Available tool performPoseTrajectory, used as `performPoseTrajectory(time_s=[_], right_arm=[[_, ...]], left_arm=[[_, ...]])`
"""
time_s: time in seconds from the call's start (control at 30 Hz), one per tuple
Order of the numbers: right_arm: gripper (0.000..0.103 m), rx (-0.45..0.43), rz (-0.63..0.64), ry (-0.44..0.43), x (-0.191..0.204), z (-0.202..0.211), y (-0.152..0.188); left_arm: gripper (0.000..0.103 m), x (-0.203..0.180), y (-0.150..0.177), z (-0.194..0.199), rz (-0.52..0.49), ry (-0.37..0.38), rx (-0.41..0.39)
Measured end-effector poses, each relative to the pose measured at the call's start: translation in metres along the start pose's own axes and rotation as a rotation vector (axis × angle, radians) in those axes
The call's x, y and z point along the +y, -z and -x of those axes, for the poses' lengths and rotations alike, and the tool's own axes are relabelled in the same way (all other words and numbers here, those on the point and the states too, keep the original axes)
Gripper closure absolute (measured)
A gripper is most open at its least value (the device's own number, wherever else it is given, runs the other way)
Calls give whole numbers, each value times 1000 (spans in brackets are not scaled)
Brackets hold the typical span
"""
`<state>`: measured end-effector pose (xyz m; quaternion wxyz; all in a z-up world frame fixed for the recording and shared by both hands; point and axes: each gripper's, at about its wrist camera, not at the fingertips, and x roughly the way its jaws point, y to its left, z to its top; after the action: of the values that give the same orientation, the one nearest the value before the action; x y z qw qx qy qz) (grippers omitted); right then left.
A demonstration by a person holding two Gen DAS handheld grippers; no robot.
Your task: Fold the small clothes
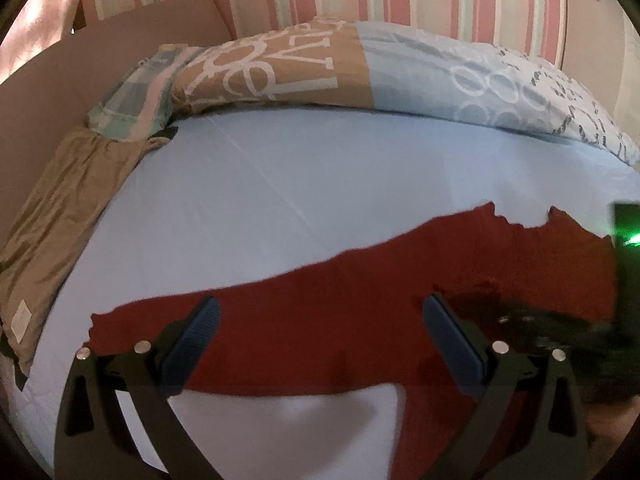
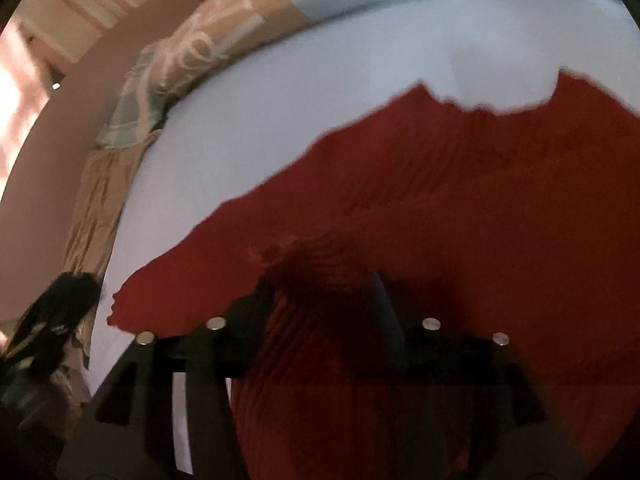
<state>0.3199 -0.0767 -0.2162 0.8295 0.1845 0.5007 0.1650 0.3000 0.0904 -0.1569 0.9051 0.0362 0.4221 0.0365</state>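
Red cloth (image 1: 320,320) is being spread on the bed (image 1: 280,208), lying under and ahead of both sets of fingers. The left gripper (image 1: 320,328) is being held open and empty; the right gripper (image 2: 320,304) is parted, nothing pinched. Corners should be taken evenly.

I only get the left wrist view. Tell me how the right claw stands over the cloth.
Observer: The right claw has its jaws apart, with the red garment lying between and under them; nothing looks pinched.
Operator: Report how far the cloth runs on its right.
Observer: It spreads all the way to that view's right edge, over the blue sheet.
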Motion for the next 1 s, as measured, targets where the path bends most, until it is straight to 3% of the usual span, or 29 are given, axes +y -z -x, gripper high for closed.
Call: performPoseTrajectory(time_s=[0.1,0.2,0.27,0.4,0.5,0.6,0.67,0.7,0.83,0.87,0.97,1.0], right_arm=[[40,-39,65,44,-9,35,8],[28,-91,106,119,-26,66,22],[28,-113,126,179,-42,84,33],[28,-133,101,208,-68,105,50],[29,-142,100,235,-83,114,56],[29,-148,97,248,-98,125,61],[29,-159,95,260,-105,131,61],[29,-167,91,265,-108,134,61],[29,-181,66,268,-117,136,56],[29,-181,63,266,-119,135,56],[29,-184,61,269,-121,133,54],[29,-184,63,270,-121,132,53]], left_arm=[[2,-3,8,-3,19,14,15],[2,-7,16,-9,60,65,41],[2,-14,21,-14,81,104,63],[2,-47,31,-22,85,177,73],[2,-71,32,-32,89,178,85],[2,-87,29,-50,101,126,118],[13,-91,28,-59,106,124,136],[26,-94,27,-64,96,119,151],[62,-98,31,-78,78,117,209],[64,-98,31,-78,74,113,205],[90,-102,29,-73,15,93,160],[91,-103,28,-71,1,91,147]])
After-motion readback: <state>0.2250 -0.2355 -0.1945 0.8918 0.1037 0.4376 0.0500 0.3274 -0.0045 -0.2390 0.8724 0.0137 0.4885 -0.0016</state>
